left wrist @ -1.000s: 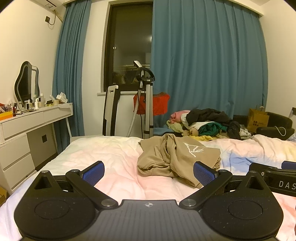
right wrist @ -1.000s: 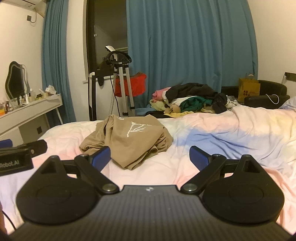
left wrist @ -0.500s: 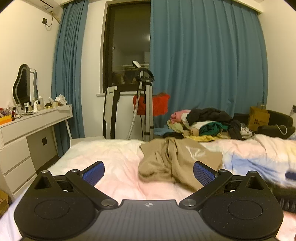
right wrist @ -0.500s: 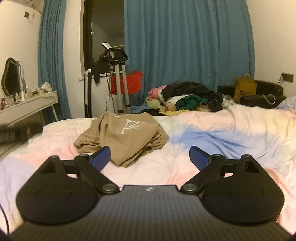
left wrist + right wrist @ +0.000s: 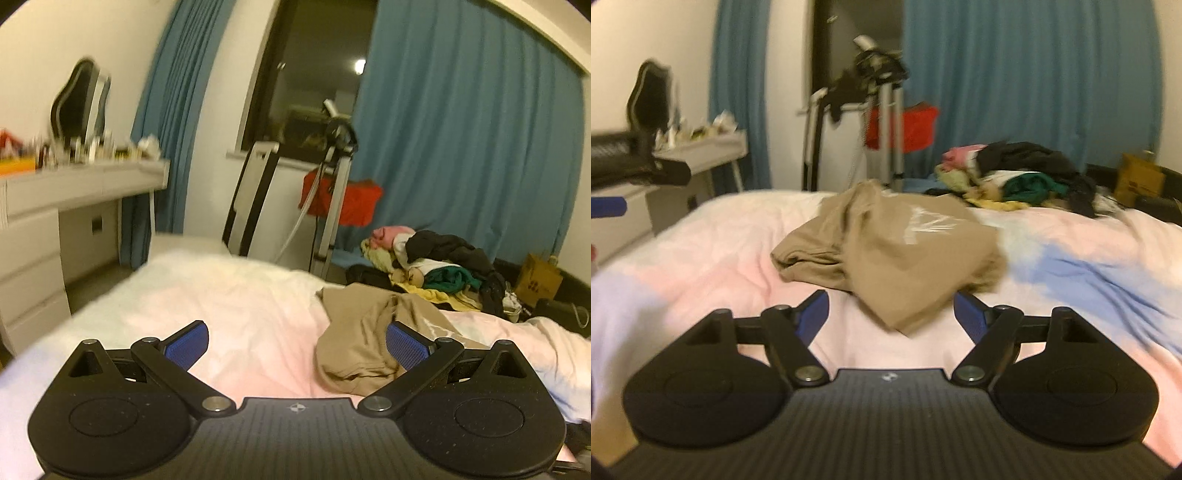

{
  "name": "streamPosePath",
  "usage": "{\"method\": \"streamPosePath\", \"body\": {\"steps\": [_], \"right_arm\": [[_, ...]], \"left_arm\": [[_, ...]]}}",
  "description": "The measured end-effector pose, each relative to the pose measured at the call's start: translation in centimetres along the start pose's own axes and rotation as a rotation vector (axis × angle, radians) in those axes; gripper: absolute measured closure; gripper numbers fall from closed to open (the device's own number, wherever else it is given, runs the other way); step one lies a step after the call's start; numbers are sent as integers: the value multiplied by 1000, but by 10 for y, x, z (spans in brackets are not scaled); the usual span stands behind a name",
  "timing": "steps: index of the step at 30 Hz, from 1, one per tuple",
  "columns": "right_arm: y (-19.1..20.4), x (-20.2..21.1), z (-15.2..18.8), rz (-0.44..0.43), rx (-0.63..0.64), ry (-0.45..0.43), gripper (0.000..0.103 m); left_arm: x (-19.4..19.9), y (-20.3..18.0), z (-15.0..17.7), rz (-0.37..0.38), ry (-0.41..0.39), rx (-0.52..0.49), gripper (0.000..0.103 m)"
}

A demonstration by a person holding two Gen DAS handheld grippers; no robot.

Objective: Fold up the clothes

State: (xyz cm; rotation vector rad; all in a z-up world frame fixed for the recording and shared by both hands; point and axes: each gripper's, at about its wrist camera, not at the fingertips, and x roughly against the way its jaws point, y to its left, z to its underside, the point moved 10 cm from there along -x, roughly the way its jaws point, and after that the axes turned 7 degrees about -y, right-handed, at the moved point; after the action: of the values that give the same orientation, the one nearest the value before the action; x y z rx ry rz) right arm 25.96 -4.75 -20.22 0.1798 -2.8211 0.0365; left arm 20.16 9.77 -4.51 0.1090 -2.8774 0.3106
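While both my left gripper point(image 5: 297, 347) and right gripper point(image 5: 890, 312) hold their jaws spread and empty, the tan garment point(image 5: 890, 243) lies crumpled mid-frame on the bed point(image 5: 1071, 258). It looks soft, light and limp; I judge the loose lower corner the place to pinch.

A bed point(image 5: 713, 251) with pink-and-blue bedding carries one crumpled tan garment point(image 5: 897, 247).

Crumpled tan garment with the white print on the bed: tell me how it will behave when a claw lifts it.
The crumpled tan cotton-looking garment lies in soft folds, so it will likely drape limply and unfurl. It looks thin, probably light. Bunched layers may slide apart, so a pinch could catch only one. The pink quilted bedspread beneath probably gives underneath it.
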Motion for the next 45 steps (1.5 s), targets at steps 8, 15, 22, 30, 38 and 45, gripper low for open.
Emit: {"method": "streamPosePath", "body": {"steps": [8,15,22,30,38,45], "right_arm": [[13,-117,4,81,94,68,54],[-21,-65,-43,105,-17,-85,99],[-58,18,-82,74,-115,-184,101],[-60,64,-55,15,-245,-140,79],[-68,61,-51,-16,-299,-221,0],[-75,45,-33,-9,-262,-231,0]], "left_arm": [[-39,27,23,33,59,70,0],[-58,10,51,142,150,97,1],[-40,-43,75,285,179,-62,1],[-46,-55,93,203,197,-174,4],[-116,-44,111,69,270,-168,13],[-164,-44,102,83,233,-72,54]]}}
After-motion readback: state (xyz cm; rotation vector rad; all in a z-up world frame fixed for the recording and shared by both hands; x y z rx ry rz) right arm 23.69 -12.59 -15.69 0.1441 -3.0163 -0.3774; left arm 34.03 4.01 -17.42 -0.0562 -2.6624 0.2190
